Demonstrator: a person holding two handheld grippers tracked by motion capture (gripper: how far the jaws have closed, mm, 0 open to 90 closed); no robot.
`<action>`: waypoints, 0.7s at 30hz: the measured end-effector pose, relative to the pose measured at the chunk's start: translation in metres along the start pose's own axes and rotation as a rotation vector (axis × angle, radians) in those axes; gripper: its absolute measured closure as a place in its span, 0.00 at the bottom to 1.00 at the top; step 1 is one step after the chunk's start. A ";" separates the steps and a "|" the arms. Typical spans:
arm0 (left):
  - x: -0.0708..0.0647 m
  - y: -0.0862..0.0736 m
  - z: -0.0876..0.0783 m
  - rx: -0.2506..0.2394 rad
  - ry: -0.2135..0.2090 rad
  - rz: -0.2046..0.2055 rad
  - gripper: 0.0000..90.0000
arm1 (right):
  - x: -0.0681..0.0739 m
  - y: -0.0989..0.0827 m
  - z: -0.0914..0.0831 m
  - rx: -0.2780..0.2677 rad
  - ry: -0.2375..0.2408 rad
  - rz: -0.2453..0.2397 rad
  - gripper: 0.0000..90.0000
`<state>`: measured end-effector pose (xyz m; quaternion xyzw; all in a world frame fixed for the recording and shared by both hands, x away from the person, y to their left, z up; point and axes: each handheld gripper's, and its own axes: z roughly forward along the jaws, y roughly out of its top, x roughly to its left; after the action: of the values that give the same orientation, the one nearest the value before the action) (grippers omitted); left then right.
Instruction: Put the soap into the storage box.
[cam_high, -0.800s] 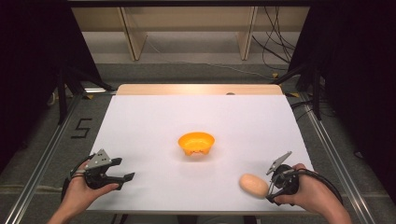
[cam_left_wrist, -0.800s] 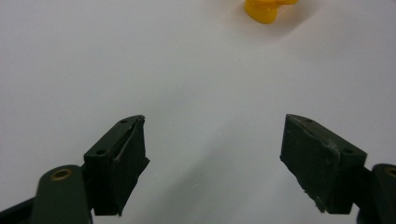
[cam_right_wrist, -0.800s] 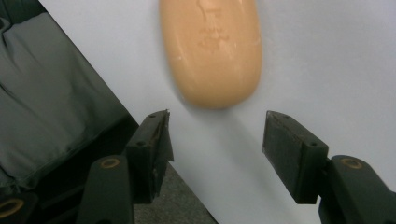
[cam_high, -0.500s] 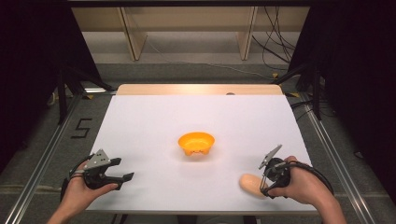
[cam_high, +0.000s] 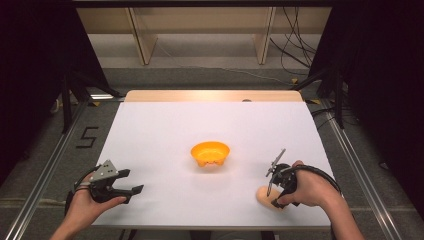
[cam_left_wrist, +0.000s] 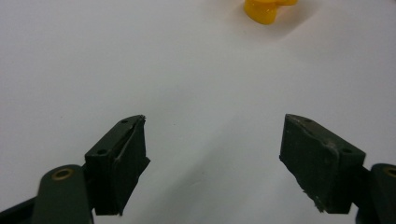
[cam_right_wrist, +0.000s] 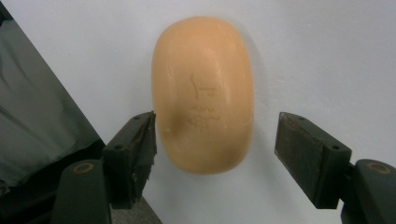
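From above, the right gripper points down at the near right part of the white table, and the person's hand hides most of the peach-coloured soap bar beneath it. The right gripper view opens up what the high view conceals: the soap bar lies flat on the white surface between the two black jaws, which stand wide. One jaw sits right against the bar's edge, perhaps touching it; the other is clearly apart from it, so nothing is clamped. The bar is a smooth rounded oval with a faint stamped mark on its top face, and the table's near edge runs just beside it.

The left gripper hovers over the near left corner, its jaws spread with bare table between them. An orange bowl sits at the table's middle, well apart from both grippers; the left gripper view catches just its lower edge.
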<state>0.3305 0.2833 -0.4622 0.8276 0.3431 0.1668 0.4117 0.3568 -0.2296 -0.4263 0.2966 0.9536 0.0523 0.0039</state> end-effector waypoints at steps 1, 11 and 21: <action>0.000 0.000 0.000 0.000 0.000 0.003 0.25 | 0.000 0.001 0.001 0.001 0.001 -0.012 0.33; -0.001 0.000 -0.001 0.002 -0.012 -0.013 0.25 | 0.003 0.012 0.011 0.021 0.033 -0.042 0.32; 0.000 0.000 0.000 -0.006 -0.007 -0.004 0.25 | 0.003 0.019 0.023 0.055 0.045 -0.054 0.34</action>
<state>0.3306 0.2836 -0.4623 0.8264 0.3427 0.1641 0.4155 0.3658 -0.2097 -0.4474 0.2696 0.9621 0.0325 -0.0242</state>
